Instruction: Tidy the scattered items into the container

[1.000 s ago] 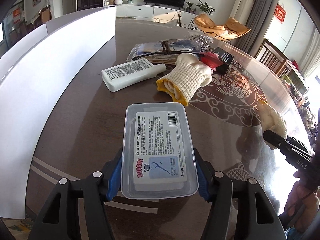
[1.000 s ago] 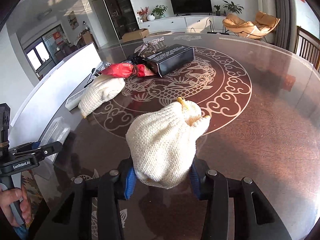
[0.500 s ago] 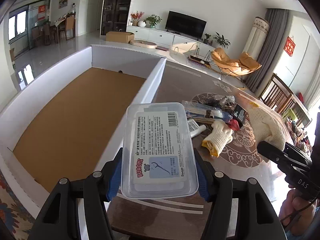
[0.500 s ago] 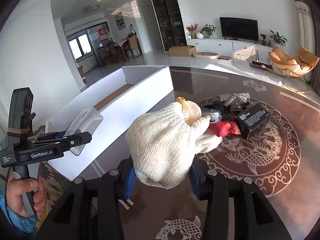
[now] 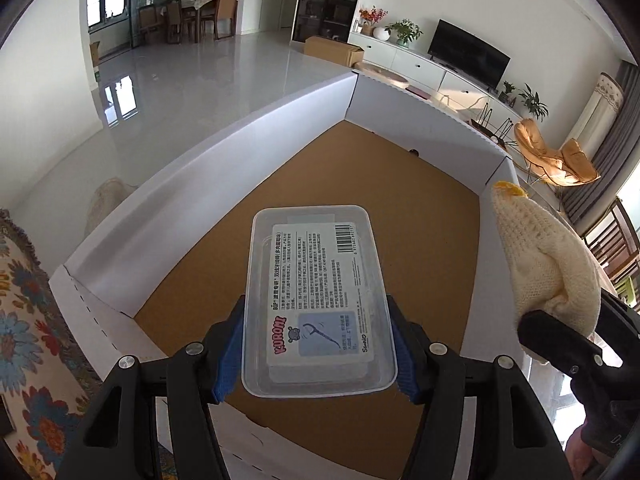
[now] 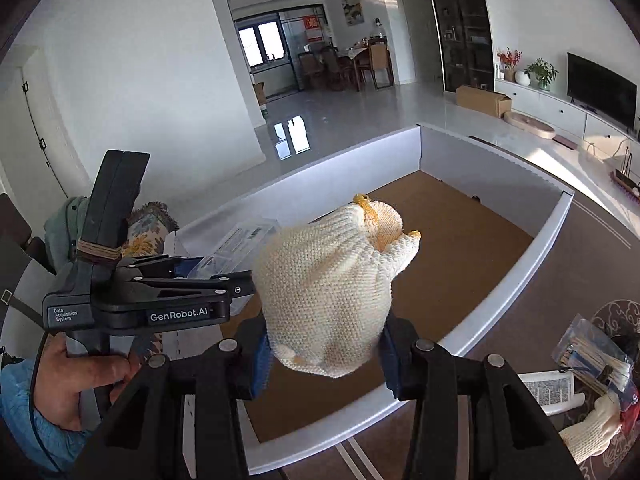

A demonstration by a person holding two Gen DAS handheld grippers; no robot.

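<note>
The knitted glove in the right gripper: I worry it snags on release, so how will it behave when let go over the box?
The knitted glove bulges and sags around the right gripper, so it is probably floppy and light. Its looped knit may cling briefly to the pads. Over the box it should land limp without rolling.

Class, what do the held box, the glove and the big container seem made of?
Clear box: likely glossy plastic, see-through with a printed label. Glove: cream knitted yarn, visible stitches, yellow trim. Container: seemingly cardboard, white walls, matt brown floor.
</note>
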